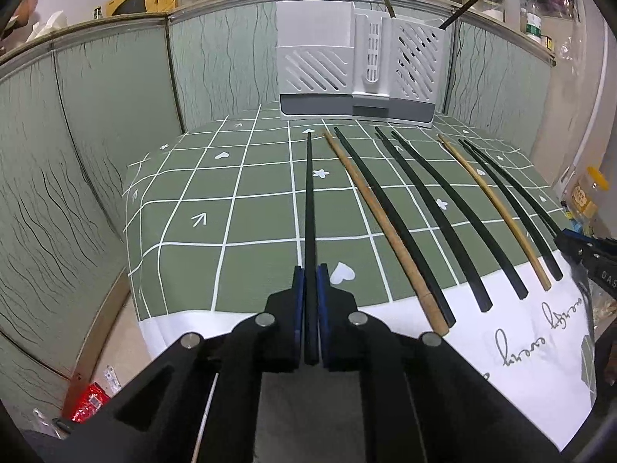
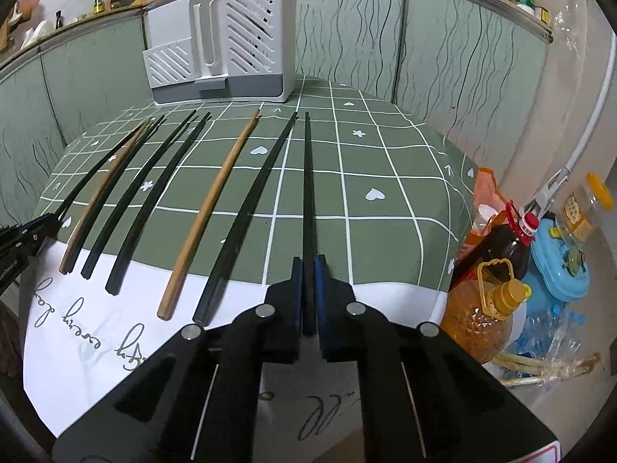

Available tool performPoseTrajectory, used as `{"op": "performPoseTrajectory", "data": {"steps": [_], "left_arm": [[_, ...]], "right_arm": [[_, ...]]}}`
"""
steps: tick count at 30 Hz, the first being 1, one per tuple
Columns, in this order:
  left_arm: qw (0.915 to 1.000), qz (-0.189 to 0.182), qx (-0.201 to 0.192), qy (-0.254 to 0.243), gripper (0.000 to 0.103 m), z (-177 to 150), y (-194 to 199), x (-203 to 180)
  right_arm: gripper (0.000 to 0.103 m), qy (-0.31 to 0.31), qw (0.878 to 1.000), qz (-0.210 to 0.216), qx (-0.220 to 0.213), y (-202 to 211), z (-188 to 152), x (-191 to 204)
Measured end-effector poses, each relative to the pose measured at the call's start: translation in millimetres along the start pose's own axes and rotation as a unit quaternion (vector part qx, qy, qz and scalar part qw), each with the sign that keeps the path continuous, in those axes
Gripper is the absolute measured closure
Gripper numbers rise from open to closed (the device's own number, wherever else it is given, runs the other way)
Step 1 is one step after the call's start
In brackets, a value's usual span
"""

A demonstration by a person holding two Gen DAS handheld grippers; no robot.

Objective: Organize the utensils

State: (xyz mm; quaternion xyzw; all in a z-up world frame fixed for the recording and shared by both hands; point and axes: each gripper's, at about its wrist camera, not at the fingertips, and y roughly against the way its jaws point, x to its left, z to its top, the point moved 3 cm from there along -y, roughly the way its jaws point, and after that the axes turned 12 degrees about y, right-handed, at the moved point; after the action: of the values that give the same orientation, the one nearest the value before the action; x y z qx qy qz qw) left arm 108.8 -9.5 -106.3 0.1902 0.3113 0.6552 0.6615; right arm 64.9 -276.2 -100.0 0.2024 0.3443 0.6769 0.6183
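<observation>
Two wrist views, angled down, sharing the chopstick row

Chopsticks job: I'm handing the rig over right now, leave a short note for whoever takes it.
Left gripper: shut on the leftmost black chopstick.
Right gripper: shut on the rightmost black chopstick.
Both sticks' far ends still reach toward the white holder at the back of the checked cloth.
Done: two chopsticks already stand in the holder.
Left: the two gripped sticks, plus five black and two wooden ones on the cloth between them.
</observation>
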Motion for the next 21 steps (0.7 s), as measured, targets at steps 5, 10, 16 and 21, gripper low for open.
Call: {"op": "performPoseTrajectory", "data": {"steps": [5,10,16,21], "left_arm": [[0.9999,-0.006,-0.002,0.012,0.097,3.1,2.9,4.4],[0.9996,-0.009,-0.026,0.003,0.097,12.6,19.7,2.1],[0.9988,-0.022,-0.042,0.007,0.097,24.5,39.2,4.9],[0.9975,-0.035,-0.061,0.013,0.097,41.8,59.9,7.3]], "right_arm": [[0.097,-0.012,1.0,0.007,-0.011,5.0,-1.1,-4.4],[0.097,-0.018,1.0,0.017,-0.019,14.6,2.1,-7.0],[0.097,-0.006,0.999,0.019,-0.041,34.7,10.6,-8.4],[0.097,-0.008,0.998,0.021,-0.058,53.4,21.6,-17.4]]}}
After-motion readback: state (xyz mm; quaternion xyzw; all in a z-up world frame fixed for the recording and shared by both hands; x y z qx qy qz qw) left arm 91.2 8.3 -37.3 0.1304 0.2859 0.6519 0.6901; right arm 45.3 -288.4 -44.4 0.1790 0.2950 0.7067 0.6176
